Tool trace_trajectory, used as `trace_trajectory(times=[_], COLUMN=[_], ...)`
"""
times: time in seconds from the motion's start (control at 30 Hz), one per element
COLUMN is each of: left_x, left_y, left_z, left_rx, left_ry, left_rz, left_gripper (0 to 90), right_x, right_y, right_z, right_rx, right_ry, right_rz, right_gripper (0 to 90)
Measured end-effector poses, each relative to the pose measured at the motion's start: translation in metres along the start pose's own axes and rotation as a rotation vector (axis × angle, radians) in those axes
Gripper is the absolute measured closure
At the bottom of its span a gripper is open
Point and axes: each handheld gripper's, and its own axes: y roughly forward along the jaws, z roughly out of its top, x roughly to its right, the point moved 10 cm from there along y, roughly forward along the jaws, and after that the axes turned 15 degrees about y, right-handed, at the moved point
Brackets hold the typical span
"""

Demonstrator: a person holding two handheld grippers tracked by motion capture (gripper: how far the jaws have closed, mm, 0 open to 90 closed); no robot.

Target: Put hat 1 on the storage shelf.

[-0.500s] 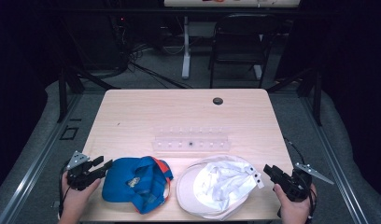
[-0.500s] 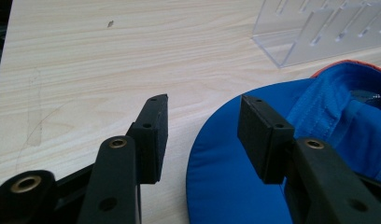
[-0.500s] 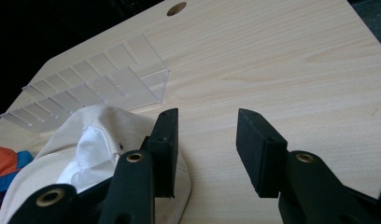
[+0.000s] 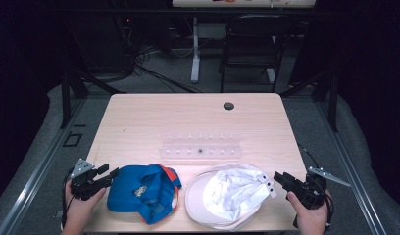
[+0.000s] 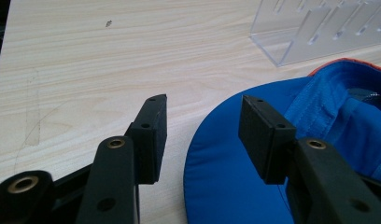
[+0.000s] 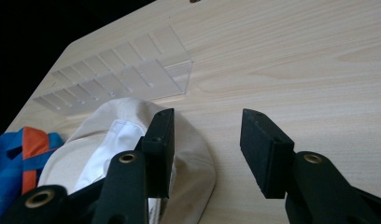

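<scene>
- My left hand-held gripper sits at the desk's seven o'clock corner, jaws wide apart and holding nothing. In the left gripper view one jaw hangs over bare wood, the other over the brim of the blue cap.
- My right hand-held gripper is at five o'clock, also wide open and empty. In the right gripper view its left jaw hovers over the edge of the white cap, its right jaw over the desk.
- The blue cap lies just at three o'clock of the left gripper; the white cap just at nine o'clock of the right. The two caps lie near each other along the near edge.
- I judge both caps light and soft; the crowns will fold and sag. The brim looks the stiffest part, so I would pinch there.
- A clear plastic rack stands at twelve o'clock of the caps, mid-desk, apart from them.
- Hard to read: whether either jaw touches fabric; the rack's slots, nearly invisible against the wood; the small dark speck inside it; the caps' near edges, cut off by the frame.
</scene>
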Motion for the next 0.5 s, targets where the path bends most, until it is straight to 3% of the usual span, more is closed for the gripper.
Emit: trace_trajectory(times=[0.17, 0.27, 0.33, 0.43, 0.5], left_x=[0.002, 0.003, 0.004, 0.005, 0.005], left_y=[0.001, 0.000, 0.003, 0.004, 0.004], left_z=[0.001, 0.001, 0.002, 0.001, 0.001], left_rx=[0.008, 0.001, 0.008, 0.002, 0.004], left_ry=[0.008, 0.011, 0.016, 0.018, 0.018], left_rz=[0.008, 0.007, 0.007, 0.001, 0.000], left_gripper=[52.0, 51.7, 51.6, 51.6, 51.6], right_x=[-0.007, -0.009, -0.012, -0.017, -0.021], right_y=[-0.004, -0.004, -0.004, -0.003, -0.003], right_z=[0.002, 0.004, 0.005, 0.006, 0.006], right_rx=[-0.089, -0.103, -0.137, -0.145, -0.191], right_ry=[0.013, 0.017, -0.003, -0.015, -0.066], right_rz=[-0.004, -0.019, -0.035, -0.044, -0.072], right_gripper=[53.2, 52.7, 52.5, 52.1, 51.8])
